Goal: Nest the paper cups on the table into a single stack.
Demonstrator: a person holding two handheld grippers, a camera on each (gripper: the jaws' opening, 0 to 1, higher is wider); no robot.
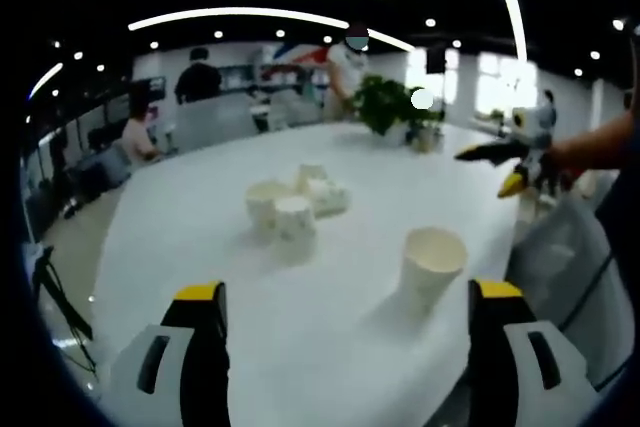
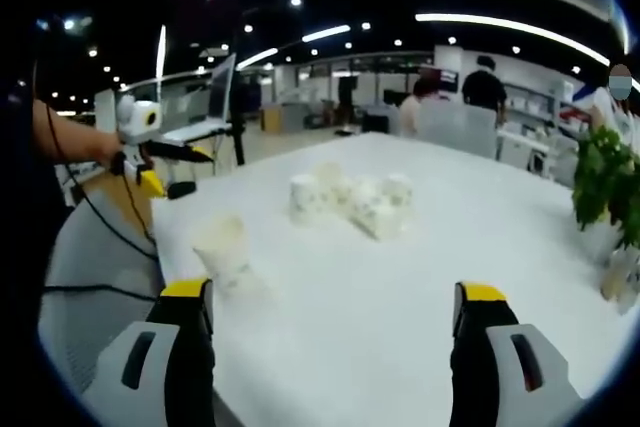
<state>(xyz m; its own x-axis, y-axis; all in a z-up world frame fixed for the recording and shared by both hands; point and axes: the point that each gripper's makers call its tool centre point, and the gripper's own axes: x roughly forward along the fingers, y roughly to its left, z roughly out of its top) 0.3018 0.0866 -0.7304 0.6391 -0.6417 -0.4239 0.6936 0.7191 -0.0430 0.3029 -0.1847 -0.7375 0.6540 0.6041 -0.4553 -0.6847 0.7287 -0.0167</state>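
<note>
You hold the left gripper (image 1: 346,332) above the near edge of the white table (image 1: 200,237), its jaws spread wide and grasping nothing; the right gripper (image 2: 330,337) is the same, released and empty; one single paper cup (image 1: 432,269) stands upright alone, well apart from the cluster of cups (image 1: 296,207) at the middle of the table; beyond the cluster, at the far edge, stands a green plant (image 1: 388,105).
</note>
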